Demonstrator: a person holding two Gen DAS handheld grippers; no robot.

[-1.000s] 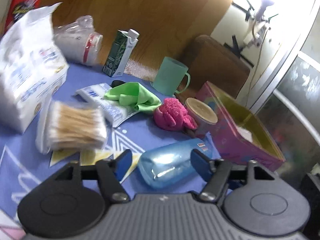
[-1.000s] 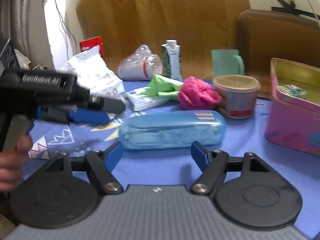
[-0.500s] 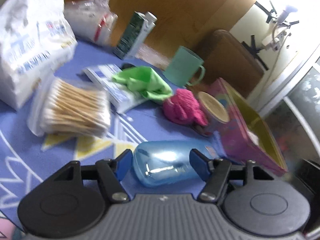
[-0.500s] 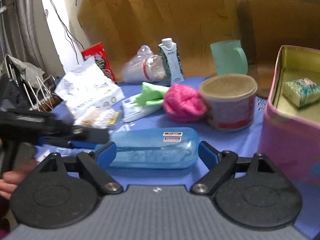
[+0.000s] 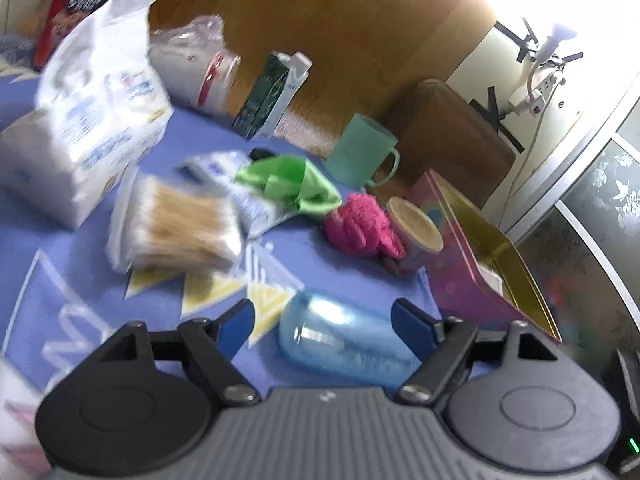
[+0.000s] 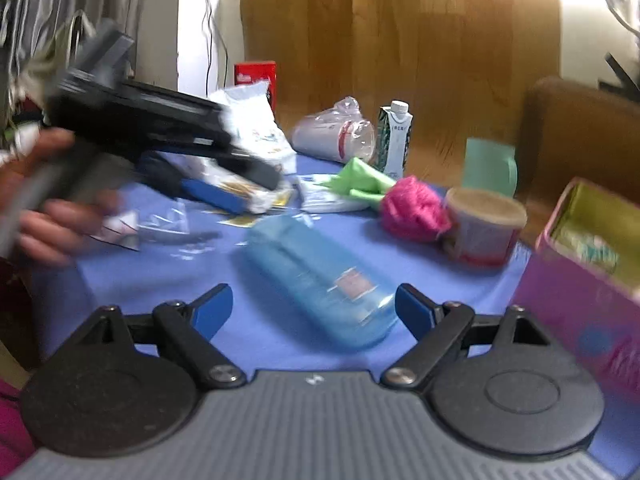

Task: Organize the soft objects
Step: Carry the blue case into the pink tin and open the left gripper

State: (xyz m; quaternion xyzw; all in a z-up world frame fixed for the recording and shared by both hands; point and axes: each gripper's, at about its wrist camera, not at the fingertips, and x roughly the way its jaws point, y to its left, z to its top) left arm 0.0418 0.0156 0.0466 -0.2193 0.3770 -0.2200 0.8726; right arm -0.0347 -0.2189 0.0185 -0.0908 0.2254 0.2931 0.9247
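Observation:
A pink fuzzy cloth (image 5: 360, 228) (image 6: 414, 208) and a green cloth (image 5: 292, 184) (image 6: 360, 180) lie on the blue tablecloth, left of an open pink tin (image 5: 472, 280) (image 6: 580, 300). A blue see-through case (image 5: 344, 336) (image 6: 320, 276) lies nearest me. My left gripper (image 5: 324, 320) has the case end between its fingers; the jaws are opening and the pads stand off it. The right wrist view shows this gripper (image 6: 244, 186) blurred, held by a hand (image 6: 60, 220). My right gripper (image 6: 314, 304) is open, with the case's near end between its fingers, not pressed.
A pack of cotton swabs (image 5: 180, 228), a white tissue bag (image 5: 92, 128), a bag of plastic cups (image 5: 196, 68), a carton (image 5: 272, 96), a green mug (image 5: 360, 152) and a paper tub (image 5: 416, 228) crowd the cloth. A brown chair (image 5: 448, 132) stands behind.
My left jaws have widened away from the blue case, and that gripper sits higher in the right wrist view. The case now lies slantwise in the right wrist view instead of crosswise.

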